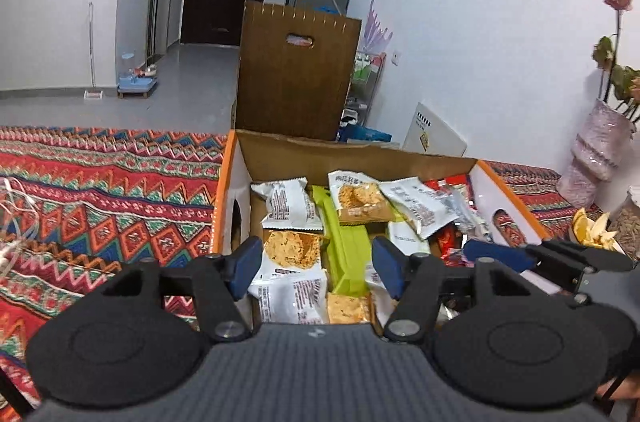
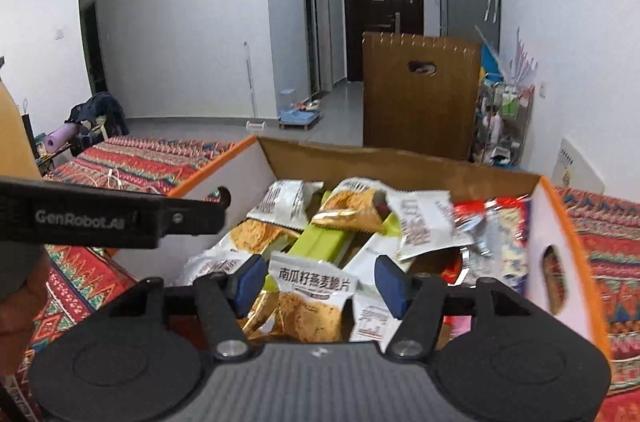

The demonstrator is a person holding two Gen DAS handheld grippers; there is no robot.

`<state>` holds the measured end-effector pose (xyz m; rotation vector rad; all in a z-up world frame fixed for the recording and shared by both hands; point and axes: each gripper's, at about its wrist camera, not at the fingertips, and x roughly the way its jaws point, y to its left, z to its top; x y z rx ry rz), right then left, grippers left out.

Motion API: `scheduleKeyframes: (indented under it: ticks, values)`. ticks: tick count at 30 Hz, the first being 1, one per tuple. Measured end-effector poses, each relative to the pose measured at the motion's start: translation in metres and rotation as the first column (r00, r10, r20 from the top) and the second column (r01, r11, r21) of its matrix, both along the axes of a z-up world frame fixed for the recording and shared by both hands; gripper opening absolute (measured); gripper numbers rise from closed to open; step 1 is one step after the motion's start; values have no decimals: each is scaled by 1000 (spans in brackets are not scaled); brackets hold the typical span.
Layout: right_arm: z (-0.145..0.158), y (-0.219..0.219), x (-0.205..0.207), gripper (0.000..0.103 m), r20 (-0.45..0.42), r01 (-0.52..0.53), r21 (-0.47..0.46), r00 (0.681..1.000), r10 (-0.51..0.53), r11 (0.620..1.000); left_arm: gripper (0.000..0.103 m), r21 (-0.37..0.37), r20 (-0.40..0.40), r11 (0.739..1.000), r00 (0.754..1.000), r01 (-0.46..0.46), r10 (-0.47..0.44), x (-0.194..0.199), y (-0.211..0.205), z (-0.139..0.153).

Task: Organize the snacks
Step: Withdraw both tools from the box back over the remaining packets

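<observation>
the open cardboard box with orange edges (image 1: 436, 158) sits on the red zigzag-patterned table cloth (image 1: 112, 190), stuffed with snacks in a loose heap. a flat lime green carton (image 1: 346, 254) lies down the middle, stiff enough to pinch by its long sides. the white crinkly oat crisp packets (image 2: 312, 286) look light, puffy and slippery, so i'd grab a sealed end seam. left gripper (image 1: 316, 268) and right gripper (image 2: 320, 282) both hover over the box, jaws spread wide, holding nothing.

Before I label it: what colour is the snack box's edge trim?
Orange trim on the snack box, clearest in the right wrist view.
</observation>
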<state>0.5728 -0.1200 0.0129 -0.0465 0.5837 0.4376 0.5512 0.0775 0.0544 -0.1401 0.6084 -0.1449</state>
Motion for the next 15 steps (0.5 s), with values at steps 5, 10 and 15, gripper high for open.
scheduleKeyframes:
  ticks: [5,10,15]
  values:
    - [28,-22,-39,65,47,9,-9,999,-8,1000,69,25,61,999,998,24,-25,-52,-6,28]
    - [52,-45,-101,68,98,15,-38,995,-12,999,73,66,94,997,995,28,-34,-114,-15,44]
    - [69,-64,-169,74,142,13,-64,990,-3,998,79,101,135,995,991,5,-19,-183,-25,54]
